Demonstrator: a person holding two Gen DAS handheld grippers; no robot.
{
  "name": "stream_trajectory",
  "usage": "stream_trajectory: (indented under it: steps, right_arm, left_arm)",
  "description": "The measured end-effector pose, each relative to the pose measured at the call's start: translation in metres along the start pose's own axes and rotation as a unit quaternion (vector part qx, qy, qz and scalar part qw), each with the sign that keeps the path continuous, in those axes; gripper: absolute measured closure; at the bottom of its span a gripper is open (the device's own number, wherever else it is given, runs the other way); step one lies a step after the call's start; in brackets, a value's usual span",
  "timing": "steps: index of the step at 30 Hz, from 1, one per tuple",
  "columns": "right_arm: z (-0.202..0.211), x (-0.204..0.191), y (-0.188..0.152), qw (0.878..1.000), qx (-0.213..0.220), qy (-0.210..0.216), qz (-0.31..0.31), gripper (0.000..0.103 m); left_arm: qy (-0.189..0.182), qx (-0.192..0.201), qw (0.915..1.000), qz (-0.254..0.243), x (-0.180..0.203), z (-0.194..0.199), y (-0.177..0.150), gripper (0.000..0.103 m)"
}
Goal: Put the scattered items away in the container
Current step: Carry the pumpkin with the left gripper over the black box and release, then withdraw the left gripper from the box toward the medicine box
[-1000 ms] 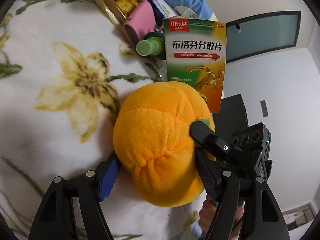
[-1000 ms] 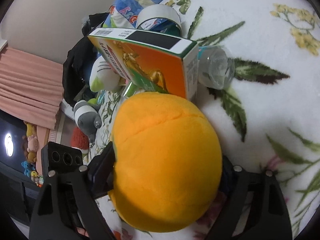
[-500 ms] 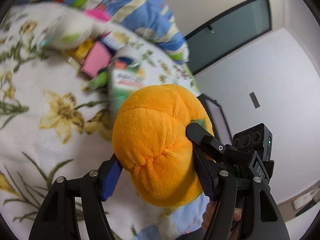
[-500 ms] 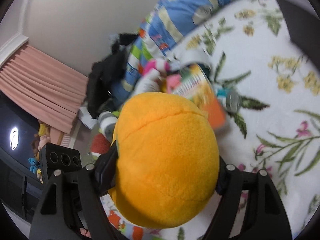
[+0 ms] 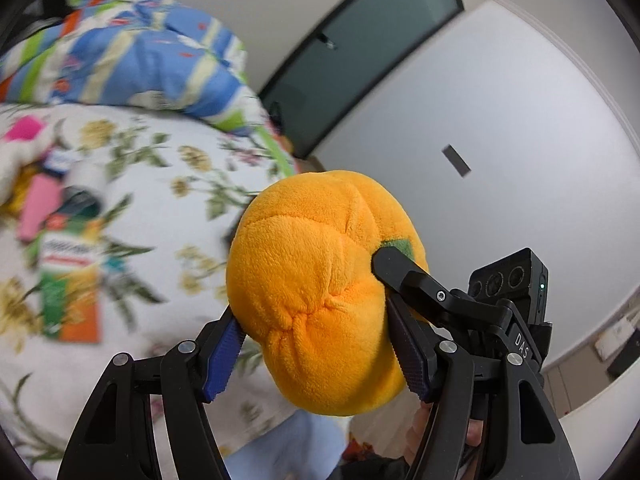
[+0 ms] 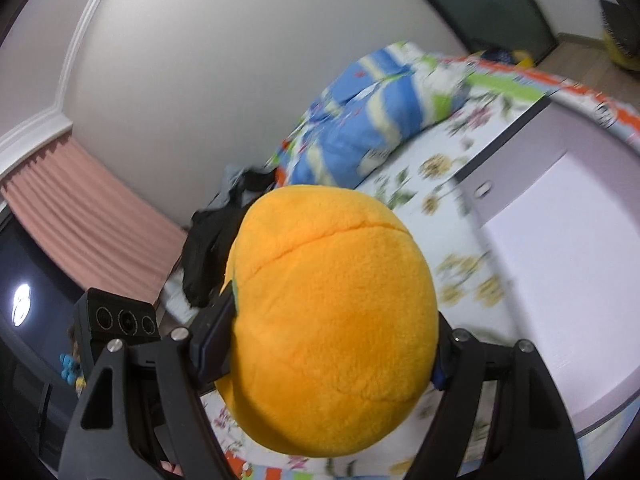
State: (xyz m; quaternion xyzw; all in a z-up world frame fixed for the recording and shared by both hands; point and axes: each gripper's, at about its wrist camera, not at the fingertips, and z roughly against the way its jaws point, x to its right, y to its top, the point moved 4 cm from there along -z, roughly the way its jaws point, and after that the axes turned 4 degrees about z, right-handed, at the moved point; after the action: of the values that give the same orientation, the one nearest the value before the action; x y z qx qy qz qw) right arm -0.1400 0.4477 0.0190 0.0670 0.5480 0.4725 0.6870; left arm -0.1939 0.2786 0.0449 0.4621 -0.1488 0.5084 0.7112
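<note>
- Left wrist view: your left gripper (image 5: 316,336) and right gripper (image 6: 332,344) both clamp the orange plush pumpkin (image 5: 320,280), aloft beyond the bed's edge (image 5: 276,152).
- Carrying step; the lilac container (image 6: 560,264), probably, needs lowering, then release.

Orange plush pumpkin (image 5: 320,296), round and fuzzy, stitched into soft segments that gather at a puckered seam on the underside; small green patch at the opposite end, partly hidden. Held up in the air above the floral bedspread (image 5: 168,184), tilted, pinched on opposite sides between padded fingers (image 5: 224,344), sides slightly dented at the contact. Broad smooth flank with one curved seam line facing the right wrist view (image 6: 336,320). Scattered on the bedspread well below and to the side, blurred: a green-and-orange medicine box (image 5: 70,280) lying flat, a pink case (image 5: 38,208) just beyond it.
</note>
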Motion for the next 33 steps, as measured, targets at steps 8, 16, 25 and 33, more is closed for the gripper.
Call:
stream_trajectory:
  steps: [8,16,25,33]
  right_arm:
    - [0.019,0.099,0.053,0.997,0.011,-0.050,-0.053,0.027]
    - [-0.002,0.173,0.069,0.994,0.006,-0.055,-0.098,0.027]
    - [-0.018,0.196,0.071,0.991,-0.005,-0.070,-0.112,0.005]
    - [0.006,0.168,0.080,0.986,0.019,-0.159,-0.047,0.000]
  left_arm:
    - [0.003,-0.046,0.9988,-0.015,0.028,-0.119,0.027,0.034]
    - [0.015,-0.085,0.9962,-0.011,0.018,-0.195,0.030,0.034]
    - [0.030,-0.079,0.9964,0.006,0.004,-0.209,0.032,0.033]
    - [0.114,0.006,0.9932,-0.022,-0.002,-0.152,0.053,0.025]
